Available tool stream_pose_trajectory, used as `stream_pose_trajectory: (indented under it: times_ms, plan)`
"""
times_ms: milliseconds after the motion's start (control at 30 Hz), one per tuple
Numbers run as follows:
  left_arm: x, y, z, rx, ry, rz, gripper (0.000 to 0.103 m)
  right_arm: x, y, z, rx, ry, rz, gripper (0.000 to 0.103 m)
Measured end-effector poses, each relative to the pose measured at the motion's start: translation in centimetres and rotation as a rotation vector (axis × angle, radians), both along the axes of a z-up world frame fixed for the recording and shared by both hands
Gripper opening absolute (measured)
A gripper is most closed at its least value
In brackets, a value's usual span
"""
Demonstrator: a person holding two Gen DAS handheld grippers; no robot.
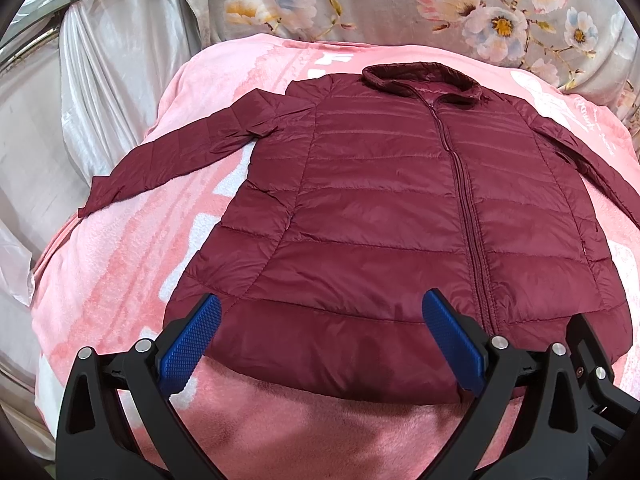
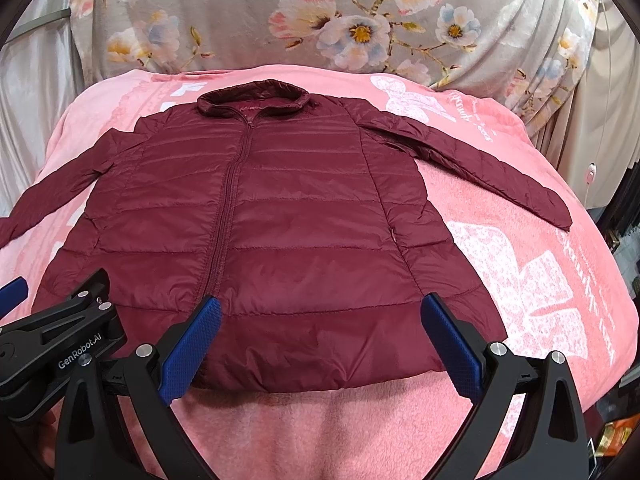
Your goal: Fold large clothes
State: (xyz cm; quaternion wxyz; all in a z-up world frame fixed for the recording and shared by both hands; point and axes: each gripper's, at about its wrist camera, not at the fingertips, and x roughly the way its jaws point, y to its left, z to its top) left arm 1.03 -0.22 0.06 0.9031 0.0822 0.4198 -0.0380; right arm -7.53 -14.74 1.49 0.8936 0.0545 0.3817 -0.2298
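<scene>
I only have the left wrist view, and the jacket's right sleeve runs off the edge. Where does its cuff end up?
Observer: The right sleeve lies straight out on the pink blanket, cuff flat, short of the edge.
Operator: Is my right gripper holding anything?
Observer: No, the right gripper is open over the jacket hem.
Operator: Anything beside the bed on that side?
Observer: Yes, a white cord hangs there.
</scene>
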Motion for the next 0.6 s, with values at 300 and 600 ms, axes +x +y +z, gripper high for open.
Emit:
stream_pose_trajectory:
  times_ms: [300, 600]
  plan:
    - [0.24, -0.17, -0.17, 0.003, 0.006, 0.002, 0.098, -0.06, 0.03, -0.3, 0.003, 0.003, 0.0, 0.098]
    - [0.21, -0.15, -0.21, 0.004, 0.006, 0.002, 0.098, -0.2, -0.04, -0.37, 0.004, 0.004, 0.0, 0.098]
